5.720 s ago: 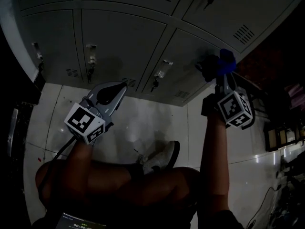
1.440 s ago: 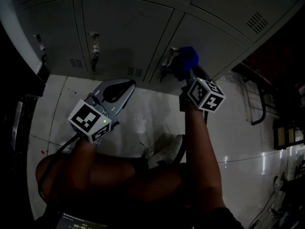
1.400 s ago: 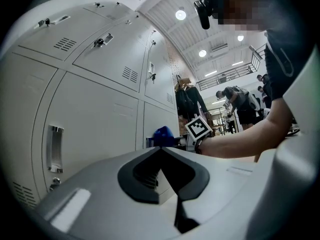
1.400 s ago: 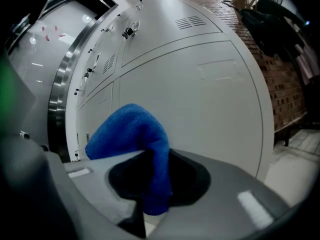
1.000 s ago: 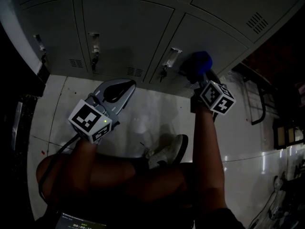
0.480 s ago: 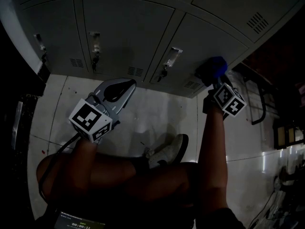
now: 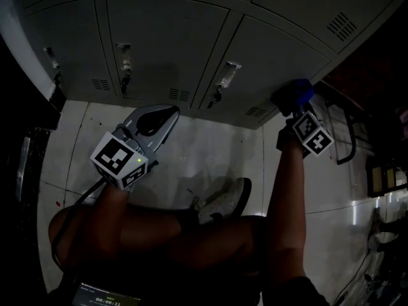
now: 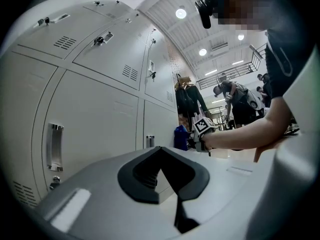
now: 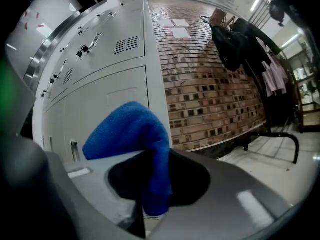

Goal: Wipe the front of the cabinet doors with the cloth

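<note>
Left gripper (image 7: 157, 116) held low, jaws together and empty; right arm outstretched, right gripper (image 7: 292, 107) clamped on the blue cloth (image 7: 299, 92).

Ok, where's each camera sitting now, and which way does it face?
Head view: on the head, steeply down at grey metal cabinet doors; shows left gripper, right gripper, forearms, thighs.
Left gripper view: along its shut, empty jaws down those doors; right forearm shows.
Right gripper view: towards a brick wall; jaws clamp a blue fleecy cloth.
Shared: all show that cloth.
</note>
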The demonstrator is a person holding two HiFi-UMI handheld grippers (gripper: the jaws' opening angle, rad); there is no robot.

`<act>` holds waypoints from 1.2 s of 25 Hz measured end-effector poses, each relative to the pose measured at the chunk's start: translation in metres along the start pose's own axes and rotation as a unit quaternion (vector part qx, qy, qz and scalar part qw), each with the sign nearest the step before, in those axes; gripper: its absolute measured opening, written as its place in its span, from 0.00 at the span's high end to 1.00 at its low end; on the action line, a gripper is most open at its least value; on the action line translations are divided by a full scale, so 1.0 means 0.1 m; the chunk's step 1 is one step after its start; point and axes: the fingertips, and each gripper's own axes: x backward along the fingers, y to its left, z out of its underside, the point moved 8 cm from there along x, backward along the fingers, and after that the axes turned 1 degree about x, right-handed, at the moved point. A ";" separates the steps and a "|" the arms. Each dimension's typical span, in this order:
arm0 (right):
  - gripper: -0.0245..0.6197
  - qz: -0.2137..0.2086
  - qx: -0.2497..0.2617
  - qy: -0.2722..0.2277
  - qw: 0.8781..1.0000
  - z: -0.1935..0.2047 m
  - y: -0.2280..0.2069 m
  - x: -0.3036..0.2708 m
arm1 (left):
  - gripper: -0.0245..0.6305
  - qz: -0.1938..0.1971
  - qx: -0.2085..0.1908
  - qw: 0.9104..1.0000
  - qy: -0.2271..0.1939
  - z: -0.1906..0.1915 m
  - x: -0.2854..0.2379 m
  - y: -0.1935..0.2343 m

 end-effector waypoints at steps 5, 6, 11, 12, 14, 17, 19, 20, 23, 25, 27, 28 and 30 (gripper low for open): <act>0.85 0.025 -0.016 0.006 1.000 0.01 -0.04 0.03 | 0.96 -0.003 0.001 1.000 -0.001 -0.01 0.01 0.01; 0.85 0.032 -0.027 0.003 0.999 0.02 -0.08 0.05 | 0.96 -0.003 0.001 1.000 -0.001 -0.01 0.01 0.01; 0.85 0.020 -0.092 -0.013 0.996 0.20 0.11 0.01 | 0.96 -0.006 -0.001 1.000 0.003 0.01 0.01 0.06; 0.85 0.016 -0.083 -0.009 0.996 0.23 0.23 0.00 | 0.96 -0.008 -0.001 1.000 0.004 0.02 0.01 0.06; 0.85 0.004 -0.052 -0.003 0.999 0.26 0.49 -0.01 | 0.96 -0.011 -0.001 1.000 0.004 0.01 0.02 0.06; 0.85 -0.037 -0.014 0.004 0.999 0.30 0.96 0.01 | 0.96 -0.011 -0.001 1.000 0.004 0.00 0.01 0.06; 0.85 -0.077 0.003 0.010 0.997 0.35 1.27 0.02 | 0.96 -0.010 -0.002 1.000 0.003 0.00 0.02 0.07; 0.85 -0.096 0.010 0.014 0.995 0.39 1.40 0.02 | 0.96 -0.011 -0.002 1.000 0.002 0.00 0.02 0.07; 0.85 -0.143 0.033 0.026 0.989 0.54 1.71 0.02 | 0.96 -0.011 -0.001 1.000 0.000 -0.01 0.01 0.07; 0.85 -0.167 0.044 0.033 0.984 0.63 1.84 0.02 | 0.96 -0.010 0.000 1.000 -0.001 -0.01 0.01 0.06; 0.85 -0.192 0.057 0.043 0.979 0.71 1.94 0.00 | 0.96 -0.009 -0.001 1.000 -0.002 -0.01 0.01 0.06; 0.85 -0.204 0.068 0.050 0.975 0.75 1.98 -0.02 | 0.96 -0.008 -0.001 1.000 -0.003 -0.01 0.01 0.06; 0.85 -0.215 0.090 0.060 0.971 0.83 2.01 -0.07 | 0.96 -0.008 0.000 1.000 -0.002 -0.01 0.01 0.06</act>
